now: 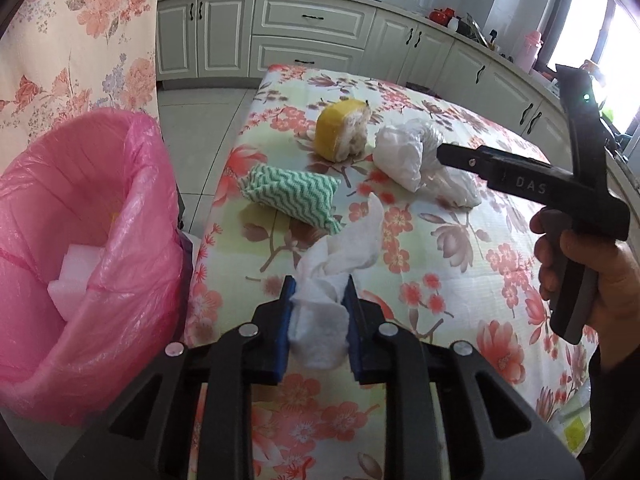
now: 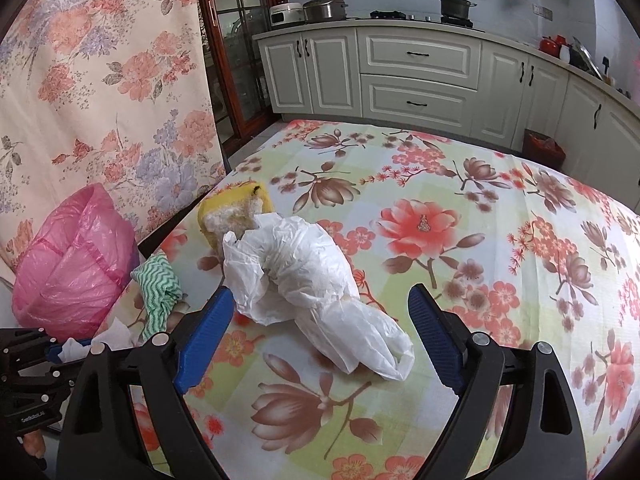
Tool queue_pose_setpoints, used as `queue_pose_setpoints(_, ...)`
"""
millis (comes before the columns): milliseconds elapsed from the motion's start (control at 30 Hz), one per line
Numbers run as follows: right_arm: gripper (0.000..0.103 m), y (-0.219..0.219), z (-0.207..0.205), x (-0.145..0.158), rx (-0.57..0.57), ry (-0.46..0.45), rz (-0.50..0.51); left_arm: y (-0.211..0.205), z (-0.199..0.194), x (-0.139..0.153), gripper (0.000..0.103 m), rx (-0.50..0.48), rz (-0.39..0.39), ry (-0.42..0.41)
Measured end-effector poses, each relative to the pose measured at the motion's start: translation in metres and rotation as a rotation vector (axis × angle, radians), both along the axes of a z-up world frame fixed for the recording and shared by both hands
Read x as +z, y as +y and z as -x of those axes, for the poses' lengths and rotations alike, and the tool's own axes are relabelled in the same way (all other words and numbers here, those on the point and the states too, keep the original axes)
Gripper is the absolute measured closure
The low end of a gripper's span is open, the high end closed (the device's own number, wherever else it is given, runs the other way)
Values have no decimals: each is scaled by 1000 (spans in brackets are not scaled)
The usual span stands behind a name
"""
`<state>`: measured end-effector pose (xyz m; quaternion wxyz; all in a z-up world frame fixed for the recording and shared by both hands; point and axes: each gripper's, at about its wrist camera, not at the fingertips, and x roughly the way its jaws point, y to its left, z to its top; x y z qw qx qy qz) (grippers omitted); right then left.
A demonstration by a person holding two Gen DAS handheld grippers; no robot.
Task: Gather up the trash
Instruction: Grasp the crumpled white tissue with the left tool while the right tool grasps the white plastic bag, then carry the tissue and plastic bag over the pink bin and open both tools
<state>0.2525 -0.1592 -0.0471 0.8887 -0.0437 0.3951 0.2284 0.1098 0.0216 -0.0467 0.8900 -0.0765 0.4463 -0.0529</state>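
my left tongs (image 1: 319, 304) pinched a soft crumpled white tissue (image 1: 332, 276). my right tongs (image 2: 320, 324) stood spread wide around a crinkly white plastic bag (image 2: 304, 280).

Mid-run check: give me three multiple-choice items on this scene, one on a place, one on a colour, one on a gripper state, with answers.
1. Where is the crumpled white plastic bag?
A. in the bin
B. on the floral tablecloth
C. on the floor

2. What colour is the liner of the trash bin?
A. pink
B. black
C. blue

3. What is the left hand-held gripper doing?
A. open, empty
B. shut on the green zigzag cloth
C. shut on a white crumpled tissue

Answers: B, the bag lies between the right hand-held gripper's open fingers; A, pink plastic; C, tissue pinched between blue pads.
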Motion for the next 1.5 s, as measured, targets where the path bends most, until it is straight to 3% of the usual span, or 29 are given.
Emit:
queue_pose_setpoints(567, 24, 34, -24, -9, 41, 25, 37, 22, 7, 41, 81, 42, 55, -140)
queue_pose_setpoints(700, 40, 36, -28, -19, 45, 57, 53, 31, 10, 48, 81, 63, 53, -162)
queue_pose_setpoints(900, 52, 35, -21, -18, 43, 47, 45, 43, 16, 55, 81, 91, 56, -180)
queue_pose_setpoints(1500, 53, 24, 27, 31, 19, -43, -17, 87, 49, 85, 81, 192, 32, -263)
